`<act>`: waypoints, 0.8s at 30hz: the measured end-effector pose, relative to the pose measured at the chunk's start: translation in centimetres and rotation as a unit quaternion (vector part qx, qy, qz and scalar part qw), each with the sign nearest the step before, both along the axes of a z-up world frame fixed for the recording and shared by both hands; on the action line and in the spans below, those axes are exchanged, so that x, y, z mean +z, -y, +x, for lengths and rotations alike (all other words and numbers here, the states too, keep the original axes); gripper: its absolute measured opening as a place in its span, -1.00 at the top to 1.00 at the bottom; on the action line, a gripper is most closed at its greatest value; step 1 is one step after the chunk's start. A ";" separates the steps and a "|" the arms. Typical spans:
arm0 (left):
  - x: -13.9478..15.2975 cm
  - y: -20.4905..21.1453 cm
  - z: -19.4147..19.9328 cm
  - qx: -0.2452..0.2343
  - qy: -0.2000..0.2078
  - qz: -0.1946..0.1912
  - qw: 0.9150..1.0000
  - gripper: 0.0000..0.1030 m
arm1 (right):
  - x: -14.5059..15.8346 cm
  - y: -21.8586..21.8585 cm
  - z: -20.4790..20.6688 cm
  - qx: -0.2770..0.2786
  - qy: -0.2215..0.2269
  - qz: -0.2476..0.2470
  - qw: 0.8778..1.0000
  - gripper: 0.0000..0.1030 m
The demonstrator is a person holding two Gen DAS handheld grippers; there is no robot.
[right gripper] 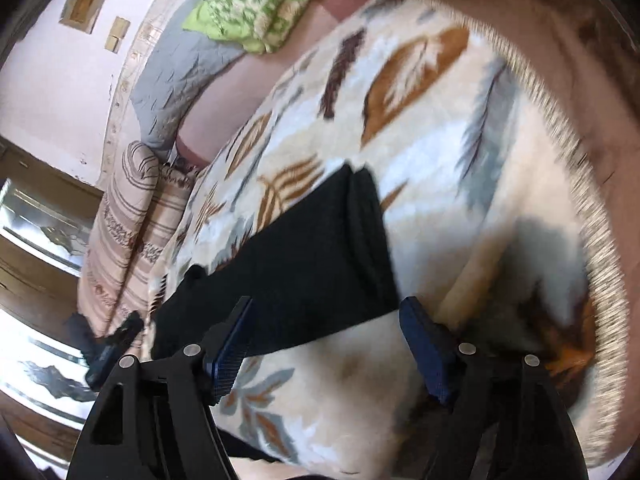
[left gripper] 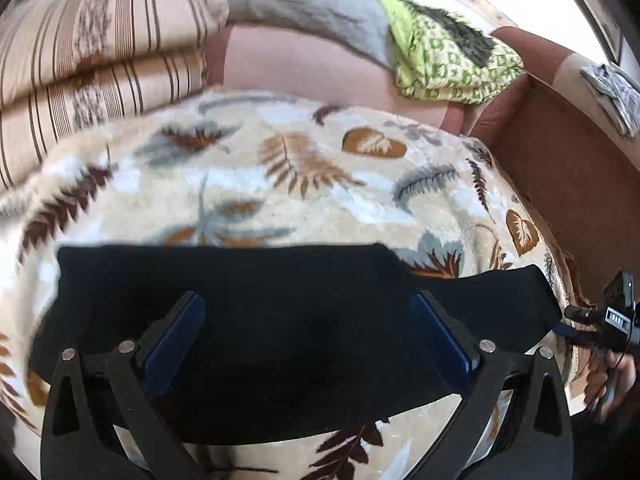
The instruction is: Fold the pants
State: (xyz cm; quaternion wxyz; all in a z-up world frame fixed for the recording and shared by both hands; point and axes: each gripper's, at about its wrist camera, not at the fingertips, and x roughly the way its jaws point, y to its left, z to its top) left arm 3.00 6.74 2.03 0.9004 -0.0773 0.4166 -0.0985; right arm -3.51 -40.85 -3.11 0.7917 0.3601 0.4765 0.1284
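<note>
Leaf-print blanket (left gripper: 304, 168) covers the bed | black pants (left gripper: 280, 320) lie flat near its front edge | we hold left gripper (left gripper: 308, 336) released above them | right gripper (right gripper: 326, 344) released, at their end

Left-wrist view: black fabric pants (left gripper: 280, 300) on leaf-patterned plush blanket (left gripper: 280, 168); striped folded bedding (left gripper: 100, 48) at ten o'clock; green patterned folded cloth (left gripper: 448, 56) at one o'clock, grey quilt (left gripper: 304, 4) left of it.
</note>
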 end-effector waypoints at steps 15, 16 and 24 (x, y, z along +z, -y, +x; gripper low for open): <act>-4.6 2.9 0.0 0.049 -0.032 0.093 0.994 -1.00 | -1.1 0.5 0.1 -0.095 0.011 0.055 0.994 -0.49; -4.7 2.9 0.0 0.048 -0.033 0.095 0.994 -1.00 | -1.1 0.5 -0.3 -0.100 0.006 0.054 0.994 -0.49; -4.8 2.7 0.3 0.058 -0.036 0.088 0.994 -1.00 | -1.5 0.4 -0.7 -0.125 0.004 0.067 0.990 -0.53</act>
